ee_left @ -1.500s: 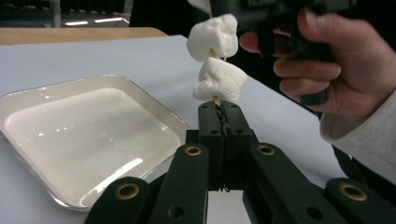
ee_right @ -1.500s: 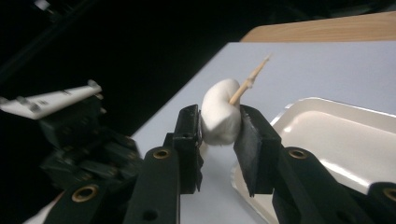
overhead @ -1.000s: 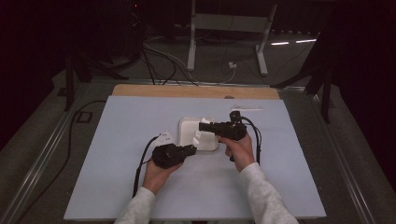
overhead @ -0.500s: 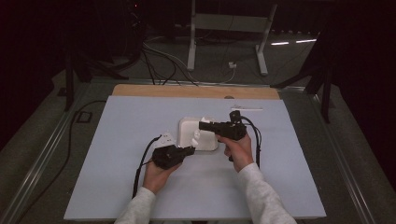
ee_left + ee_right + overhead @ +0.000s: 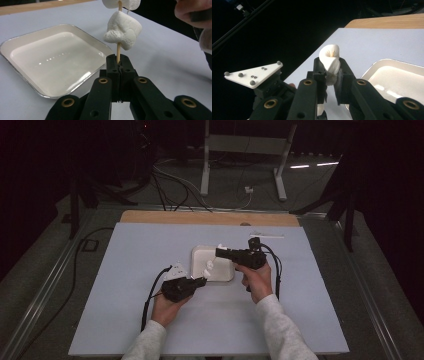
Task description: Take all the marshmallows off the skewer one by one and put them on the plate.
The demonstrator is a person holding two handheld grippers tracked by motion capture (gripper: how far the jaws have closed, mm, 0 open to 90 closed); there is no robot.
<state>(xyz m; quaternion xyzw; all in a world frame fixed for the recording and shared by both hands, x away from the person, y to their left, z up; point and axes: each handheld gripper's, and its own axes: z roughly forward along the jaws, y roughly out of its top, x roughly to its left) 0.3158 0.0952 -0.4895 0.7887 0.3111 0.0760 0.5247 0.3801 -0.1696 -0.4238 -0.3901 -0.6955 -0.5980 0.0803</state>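
Note:
A wooden skewer [image 5: 118, 53] stands upright with its lower end pinched in my left gripper [image 5: 119, 62], which is shut on it. One white marshmallow [image 5: 122, 29] is threaded partway up the skewer. A second marshmallow [image 5: 330, 59] sits at the skewer's top, and my right gripper [image 5: 329, 67] is shut on it from the side. In the high view the left gripper [image 5: 201, 281] is at the near edge of the white tray [image 5: 200, 255], and the right gripper [image 5: 220, 251] reaches over the tray from the right. The lower marshmallow [image 5: 208, 267] shows between them.
The shallow white tray [image 5: 50, 57] lies on a pale blue mat [image 5: 125, 285] with a wooden strip [image 5: 210, 217] along its far edge. A thin pale stick [image 5: 267, 235] lies at the mat's far right. Cables and a metal stand [image 5: 240, 150] are on the floor beyond.

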